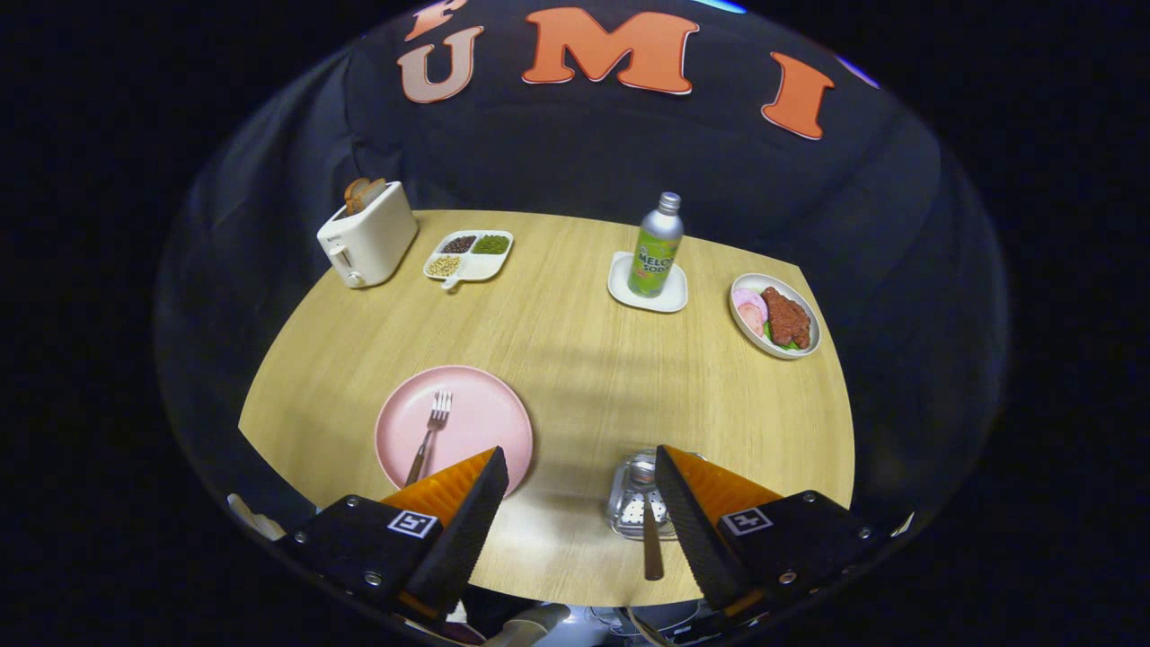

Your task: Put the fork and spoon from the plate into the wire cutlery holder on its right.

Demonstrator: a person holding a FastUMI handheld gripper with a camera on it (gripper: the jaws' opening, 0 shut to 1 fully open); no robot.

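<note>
While spread wide with nothing between, claw (pixel 575 503) above table's (pixel 575 359) near edge; fork (pixel 430 434) on plate (pixel 481 409), spoon (pixel 649 521) in holder (pixel 629 514).

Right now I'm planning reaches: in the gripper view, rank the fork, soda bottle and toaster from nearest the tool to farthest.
The tool is open.
1. Fork, on the pink plate, just ahead of the left finger.
2. Soda bottle, mid-table beyond the fingers.
3. Toaster, far left corner.

Wooden table (pixel 575 359), seven items resting on it.
Far: toaster (pixel 368 238), divided dish (pixel 469 255), saucer (pixel 647 289), food plate (pixel 774 315). Near: pink plate (pixel 476 418), wire cutlery holder (pixel 640 508) to its right.
</note>
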